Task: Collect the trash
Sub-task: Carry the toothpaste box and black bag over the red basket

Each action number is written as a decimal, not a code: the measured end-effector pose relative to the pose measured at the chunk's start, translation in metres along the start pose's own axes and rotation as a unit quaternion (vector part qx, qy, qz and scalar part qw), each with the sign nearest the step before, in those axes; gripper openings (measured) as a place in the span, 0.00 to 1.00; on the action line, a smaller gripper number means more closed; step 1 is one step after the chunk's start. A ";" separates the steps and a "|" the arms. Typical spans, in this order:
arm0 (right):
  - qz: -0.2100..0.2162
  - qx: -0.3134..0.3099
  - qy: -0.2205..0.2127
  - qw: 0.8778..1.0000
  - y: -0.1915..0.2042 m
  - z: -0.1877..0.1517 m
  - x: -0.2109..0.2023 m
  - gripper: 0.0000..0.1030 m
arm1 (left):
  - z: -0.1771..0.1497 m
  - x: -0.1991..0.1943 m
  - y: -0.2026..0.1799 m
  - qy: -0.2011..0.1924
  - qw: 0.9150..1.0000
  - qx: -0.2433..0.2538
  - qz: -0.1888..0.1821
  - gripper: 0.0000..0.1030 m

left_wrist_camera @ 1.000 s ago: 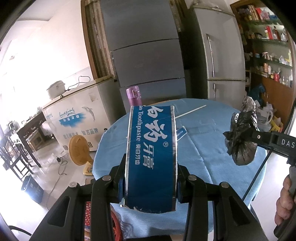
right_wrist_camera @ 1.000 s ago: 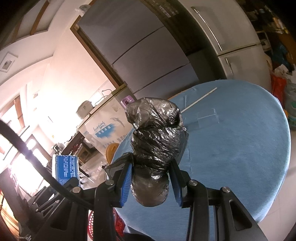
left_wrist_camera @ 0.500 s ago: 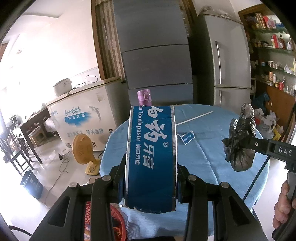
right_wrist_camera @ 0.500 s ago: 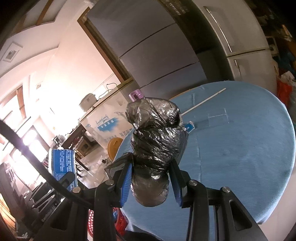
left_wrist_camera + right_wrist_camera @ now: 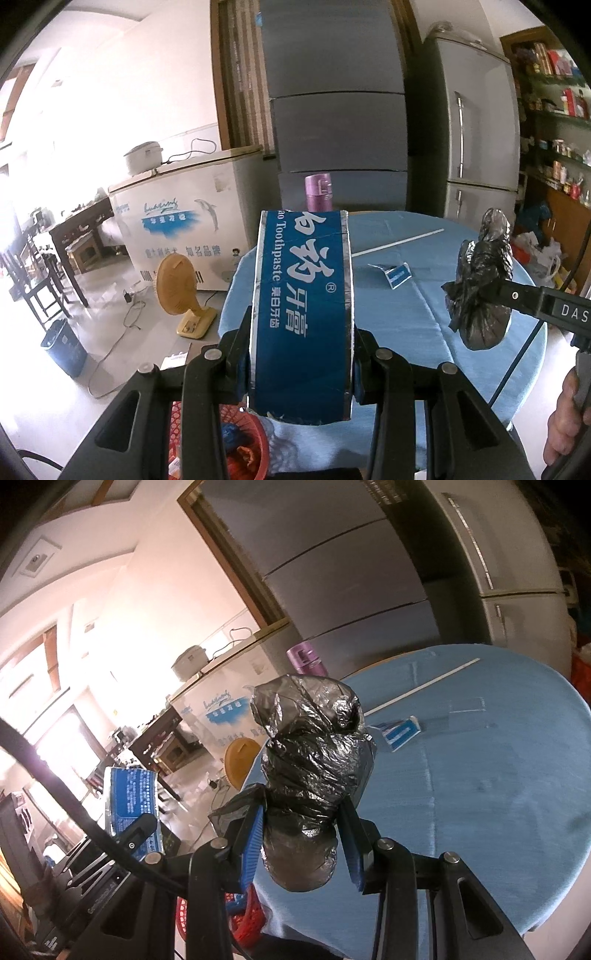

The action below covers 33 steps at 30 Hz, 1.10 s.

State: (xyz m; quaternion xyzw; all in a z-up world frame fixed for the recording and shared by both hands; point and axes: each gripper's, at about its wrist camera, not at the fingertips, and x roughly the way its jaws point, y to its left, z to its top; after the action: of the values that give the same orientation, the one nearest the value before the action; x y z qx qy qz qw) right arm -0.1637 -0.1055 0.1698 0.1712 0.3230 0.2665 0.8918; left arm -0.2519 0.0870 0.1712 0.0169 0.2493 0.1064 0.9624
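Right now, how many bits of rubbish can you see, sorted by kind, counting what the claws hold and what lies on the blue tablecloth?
Toothpaste boxes: 1, the blue box in the left claw.
Black plastic bags: 1, the bag in the right claw.
Small blue-and-white wrappers: 1, the wrapper on the tablecloth.
Thin white sticks: 1, the stick on the tablecloth.
Total: 4

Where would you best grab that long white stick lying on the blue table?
Probably near its middle, coming straight down from above. The white stick lies flat on the blue tablecloth, thin and long, so the fingers should straddle its narrow width, closing across it rather than along it. Nothing crowds its middle; the small blue wrapper lies apart.
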 end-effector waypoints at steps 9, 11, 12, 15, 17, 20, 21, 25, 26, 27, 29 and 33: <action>0.011 -0.029 0.022 0.999 0.032 -0.005 0.022 0.40 | -0.008 0.003 0.033 0.007 0.999 -0.030 0.015 0.41; 0.015 -0.033 0.025 0.999 0.038 -0.006 0.027 0.40 | -0.010 0.002 0.041 0.008 0.999 -0.034 0.021 0.41; 0.018 -0.035 0.028 0.999 0.042 -0.007 0.030 0.40 | -0.011 0.002 0.045 0.009 0.999 -0.037 0.026 0.41; 0.026 -0.042 0.036 0.998 0.052 -0.010 0.038 0.40 | -0.013 0.001 0.054 0.011 0.998 -0.042 0.035 0.41; 0.032 -0.049 0.042 0.997 0.059 -0.012 0.043 0.40 | -0.016 0.001 0.061 0.013 0.998 -0.046 0.042 0.41; 0.039 -0.061 0.050 0.996 0.071 -0.017 0.050 0.40 | -0.019 0.000 0.070 0.016 0.997 -0.053 0.050 0.41; 0.042 -0.064 0.053 0.996 0.073 -0.018 0.052 0.40 | -0.020 0.001 0.073 0.017 0.997 -0.056 0.053 0.41; 0.050 -0.071 0.059 0.994 0.082 -0.022 0.058 0.40 | -0.024 0.001 0.083 0.022 0.996 -0.063 0.062 0.41; 0.052 -0.071 0.060 0.994 0.084 -0.023 0.058 0.40 | -0.023 0.002 0.084 0.022 0.996 -0.063 0.064 0.41; 0.054 -0.072 0.061 0.994 0.085 -0.023 0.059 0.40 | -0.024 0.002 0.086 0.023 0.995 -0.065 0.066 0.41; 0.057 -0.075 0.063 0.994 0.088 -0.024 0.060 0.40 | -0.025 0.003 0.090 0.024 0.995 -0.067 0.070 0.41; 0.065 -0.085 0.067 0.992 0.098 -0.026 0.064 0.40 | -0.029 0.003 0.099 0.027 0.994 -0.072 0.081 0.41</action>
State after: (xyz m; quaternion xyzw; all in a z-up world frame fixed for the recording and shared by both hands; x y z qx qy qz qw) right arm -0.1752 0.0140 0.1662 0.0973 0.3466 0.3613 0.8601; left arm -0.2831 0.1837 0.1532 -0.0353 0.2652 0.2019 0.9422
